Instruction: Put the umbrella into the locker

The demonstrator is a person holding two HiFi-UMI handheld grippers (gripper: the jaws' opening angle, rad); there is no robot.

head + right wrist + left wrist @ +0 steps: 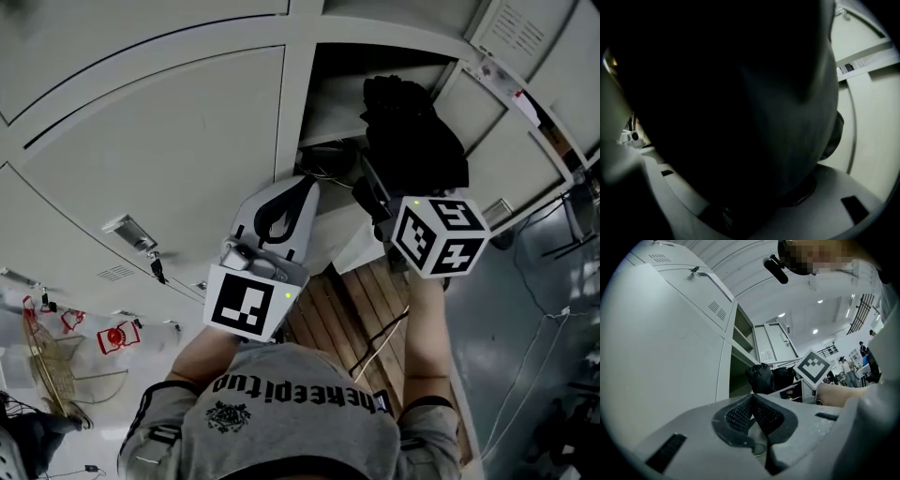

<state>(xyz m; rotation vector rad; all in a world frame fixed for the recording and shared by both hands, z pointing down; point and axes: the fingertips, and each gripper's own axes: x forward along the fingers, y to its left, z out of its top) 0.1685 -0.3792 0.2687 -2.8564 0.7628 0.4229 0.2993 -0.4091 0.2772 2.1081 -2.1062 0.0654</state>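
Observation:
The black folded umbrella (pixel 412 131) hangs in the mouth of the open locker compartment (pixel 342 98), with my right gripper (pixel 377 195) shut on its lower end. In the right gripper view the umbrella (pixel 731 103) fills nearly the whole picture and hides the jaws of the right gripper (pixel 754 204). My left gripper (pixel 281 211) is shut on nothing, just left of the umbrella, in front of the locker's frame. From the left gripper view its pads (pixel 740 416) meet, and beyond the left gripper (pixel 753 399) show the umbrella (pixel 761 378) and the right gripper's marker cube (pixel 813 369).
Closed grey locker doors (pixel 150 141) fill the left. An open locker door with a label (pixel 511 89) stands at the right of the opening. Cables (pixel 323 169) lie on the compartment's lower part. A wooden bench (pixel 361 300) is below my grippers. Red items (pixel 117 336) are at far left.

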